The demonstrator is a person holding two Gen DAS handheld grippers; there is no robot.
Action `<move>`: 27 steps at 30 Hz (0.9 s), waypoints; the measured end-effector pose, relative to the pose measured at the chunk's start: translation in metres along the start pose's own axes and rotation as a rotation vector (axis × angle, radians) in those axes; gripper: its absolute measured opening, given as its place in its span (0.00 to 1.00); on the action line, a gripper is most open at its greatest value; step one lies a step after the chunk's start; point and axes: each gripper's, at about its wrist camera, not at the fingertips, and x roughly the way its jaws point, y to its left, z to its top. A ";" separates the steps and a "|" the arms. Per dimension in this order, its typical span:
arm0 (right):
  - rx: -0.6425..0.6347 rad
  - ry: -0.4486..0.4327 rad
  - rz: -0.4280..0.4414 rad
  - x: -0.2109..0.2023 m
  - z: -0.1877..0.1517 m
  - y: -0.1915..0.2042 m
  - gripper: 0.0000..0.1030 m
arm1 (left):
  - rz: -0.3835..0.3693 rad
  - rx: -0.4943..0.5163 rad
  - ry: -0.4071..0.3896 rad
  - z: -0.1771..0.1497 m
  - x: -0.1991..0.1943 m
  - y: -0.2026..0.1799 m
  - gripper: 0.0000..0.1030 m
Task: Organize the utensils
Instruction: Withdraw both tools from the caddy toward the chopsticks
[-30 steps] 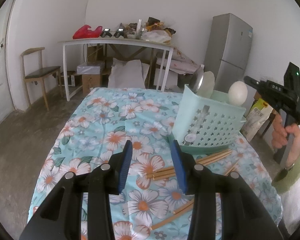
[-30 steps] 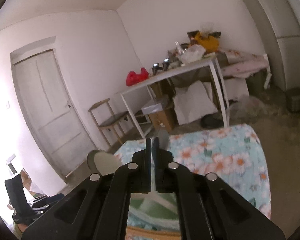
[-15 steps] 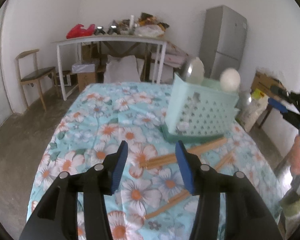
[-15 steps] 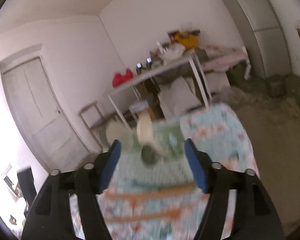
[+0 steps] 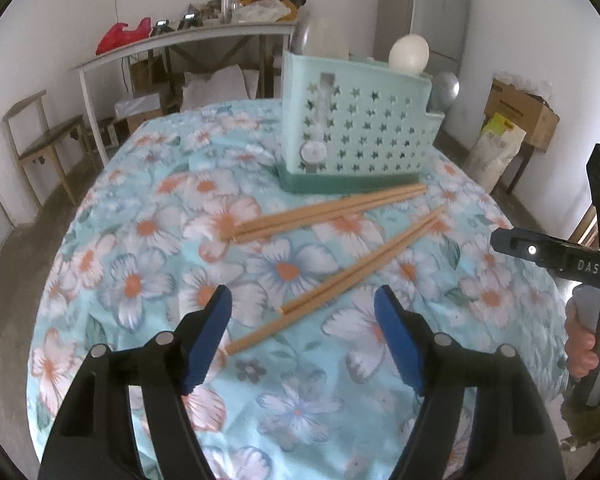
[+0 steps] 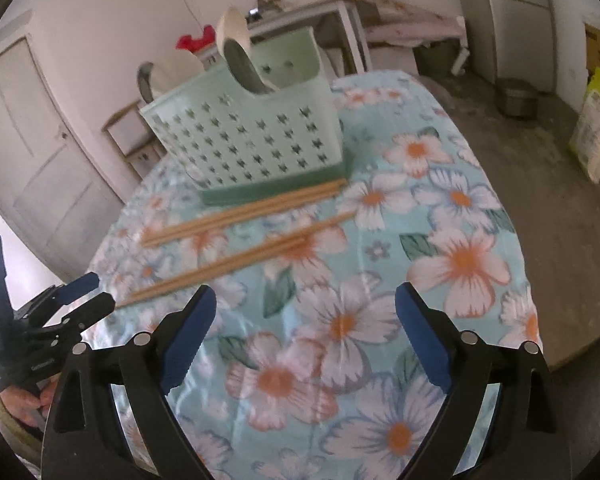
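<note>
A mint-green star-holed utensil holder (image 5: 356, 136) (image 6: 252, 136) stands on the flowered tablecloth with spoons (image 5: 409, 54) (image 6: 236, 52) upright in it. One bundle of wooden chopsticks (image 5: 328, 210) (image 6: 244, 212) lies along the holder's base. A second pair (image 5: 340, 276) (image 6: 240, 260) lies nearer. My left gripper (image 5: 304, 336) hovers low over this pair's near ends; its jaws are opening and touch nothing. My right gripper (image 6: 304, 336) is over bare cloth, short of the chopsticks, its jaws opening with nothing between them. Each gripper also shows at the edge of the other's view: right gripper (image 5: 540, 252), left gripper (image 6: 60, 308).
The round table's edge (image 6: 528, 280) drops to a concrete floor on the right. Beyond stand a cluttered white table (image 5: 188, 36), a wooden chair (image 5: 40, 140), a grey fridge (image 5: 424, 12) and cardboard boxes (image 5: 520, 112). A hand (image 5: 584, 344) grips the right tool.
Both grippers have come down toward the cloth and tipped downward. The right jaws, shut a second ago, now stand wide apart. The left jaws have also spread.
</note>
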 end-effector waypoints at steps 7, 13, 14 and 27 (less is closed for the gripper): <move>0.012 0.028 -0.008 0.003 -0.004 -0.003 0.85 | 0.022 0.020 -0.002 0.001 0.002 -0.004 0.73; 0.009 0.031 -0.010 0.002 -0.002 -0.003 0.85 | 0.028 0.030 0.000 0.001 0.003 -0.004 0.74; 0.008 0.031 -0.011 0.002 -0.003 -0.003 0.85 | 0.027 0.029 0.000 0.001 0.003 -0.004 0.74; 0.016 0.032 -0.009 0.002 -0.001 -0.003 0.85 | 0.032 0.041 -0.005 0.002 0.004 -0.005 0.74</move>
